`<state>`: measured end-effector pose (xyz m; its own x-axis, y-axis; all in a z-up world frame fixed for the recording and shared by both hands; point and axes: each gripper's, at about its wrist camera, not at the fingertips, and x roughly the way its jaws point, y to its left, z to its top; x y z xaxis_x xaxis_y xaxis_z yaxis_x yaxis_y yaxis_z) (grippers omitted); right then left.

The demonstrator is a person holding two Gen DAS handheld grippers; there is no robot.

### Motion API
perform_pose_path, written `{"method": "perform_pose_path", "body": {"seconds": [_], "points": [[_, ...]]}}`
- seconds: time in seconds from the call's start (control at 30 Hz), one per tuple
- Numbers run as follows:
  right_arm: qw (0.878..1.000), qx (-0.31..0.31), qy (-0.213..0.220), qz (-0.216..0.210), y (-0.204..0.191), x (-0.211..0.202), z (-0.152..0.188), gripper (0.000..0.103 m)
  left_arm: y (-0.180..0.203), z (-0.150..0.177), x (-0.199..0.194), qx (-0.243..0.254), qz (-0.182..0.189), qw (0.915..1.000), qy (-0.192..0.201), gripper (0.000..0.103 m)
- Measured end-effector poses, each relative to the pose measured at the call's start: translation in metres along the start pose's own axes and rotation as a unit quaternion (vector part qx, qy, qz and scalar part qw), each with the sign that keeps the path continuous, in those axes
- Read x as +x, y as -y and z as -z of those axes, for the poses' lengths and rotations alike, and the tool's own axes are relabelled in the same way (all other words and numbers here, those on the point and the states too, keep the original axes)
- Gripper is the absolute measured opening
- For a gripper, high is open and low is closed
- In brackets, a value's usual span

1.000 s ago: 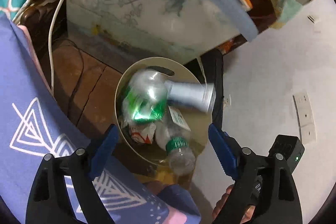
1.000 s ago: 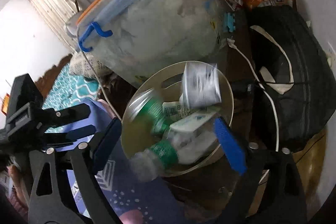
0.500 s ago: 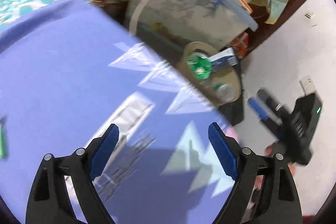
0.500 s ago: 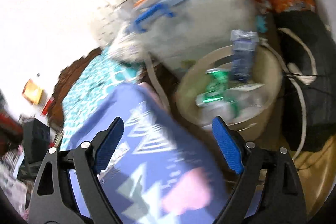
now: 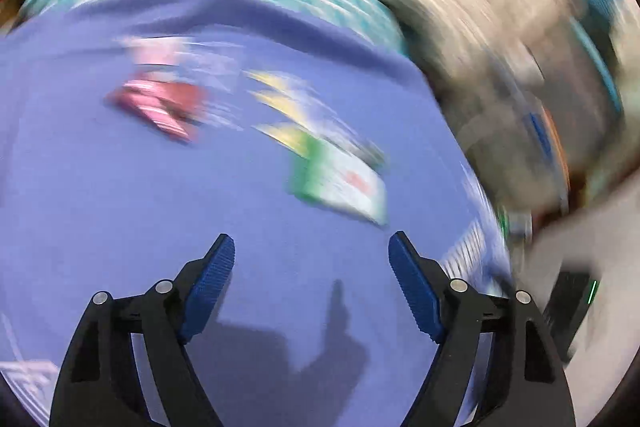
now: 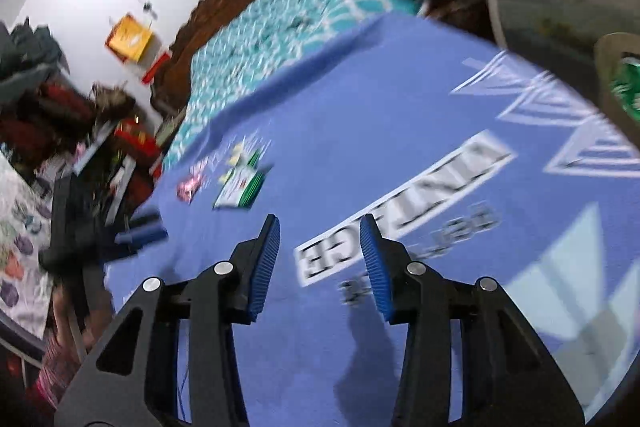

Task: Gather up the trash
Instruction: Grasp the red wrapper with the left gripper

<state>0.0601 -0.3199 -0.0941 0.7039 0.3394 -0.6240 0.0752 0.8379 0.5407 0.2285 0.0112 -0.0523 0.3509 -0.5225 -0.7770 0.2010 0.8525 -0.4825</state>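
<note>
Trash bin [image 6: 612, 75] shows only in right view, beside blue cloth [image 6: 400, 131]

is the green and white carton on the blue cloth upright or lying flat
Lying flat: the green and white carton rests with its broad printed face up on the blue cloth, beside a pink wrapper.

text: "vintage", upside down | on: blue sheet [image 6: 400, 131] | other print: blurred

My right gripper [image 6: 318, 251] is closing on nothing above the blue sheet [image 6: 360, 99]; a green-white wrapper [image 6: 240, 187] lies at eleven o'clock.
</note>
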Motion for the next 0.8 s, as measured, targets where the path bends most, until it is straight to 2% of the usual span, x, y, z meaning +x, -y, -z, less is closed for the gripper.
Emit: {"method": "perform_pose_path", "body": {"seconds": [0.13, 0.2, 0.33, 0.47, 0.5, 0.57, 0.67, 0.7, 0.73, 0.77, 0.8], "points": [[0.999, -0.023, -0.026, 0.001, -0.021, 0.026, 0.0, 0.046, -0.055, -0.047, 0.001, -0.064, -0.048, 0.9964, 0.027, 0.076], [0.998, -0.044, -0.036, 0.005, -0.034, 0.038, -0.006, 0.047, -0.072, -0.065, 0.007, -0.091, -0.045, 0.9942, 0.036, 0.076], [0.996, -0.076, -0.044, 0.003, -0.053, 0.067, -0.033, 0.069, -0.084, -0.087, 0.02, -0.106, -0.057, 0.9919, 0.042, 0.081], [0.995, -0.096, -0.037, 0.009, -0.067, 0.106, -0.067, 0.072, -0.089, -0.09, 0.032, -0.108, -0.068, 0.9907, 0.046, 0.079], [0.995, -0.098, -0.036, 0.01, -0.067, 0.112, -0.074, 0.073, -0.085, -0.087, 0.033, -0.103, -0.073, 0.9909, 0.047, 0.075], [0.994, -0.095, -0.047, 0.01, -0.071, 0.135, -0.084, 0.073, -0.078, -0.079, 0.033, -0.084, -0.1, 0.9898, 0.056, 0.054], [0.992, -0.093, -0.079, -0.008, -0.081, 0.161, -0.082, 0.073, -0.066, -0.066, 0.038, -0.054, -0.122, 0.9893, 0.059, 0.033], [0.991, -0.102, -0.086, -0.003, -0.085, 0.167, -0.079, 0.073, -0.063, -0.063, 0.039, -0.048, -0.124, 0.9895, 0.056, 0.018], [0.987, -0.136, -0.085, 0.02, -0.097, 0.169, -0.074, 0.068, -0.061, -0.059, 0.041, -0.045, -0.118, 0.9908, 0.049, 0.005], [0.984, -0.156, -0.088, 0.019, -0.104, 0.169, -0.069, 0.041, -0.059, -0.056, 0.042, -0.047, -0.106, 0.9922, 0.045, 0.001], [0.981, -0.166, -0.096, 0.009, -0.11, 0.168, -0.064, 0.03, -0.058, -0.053, 0.044, -0.047, -0.099, 0.9931, 0.041, 0.001]]}}
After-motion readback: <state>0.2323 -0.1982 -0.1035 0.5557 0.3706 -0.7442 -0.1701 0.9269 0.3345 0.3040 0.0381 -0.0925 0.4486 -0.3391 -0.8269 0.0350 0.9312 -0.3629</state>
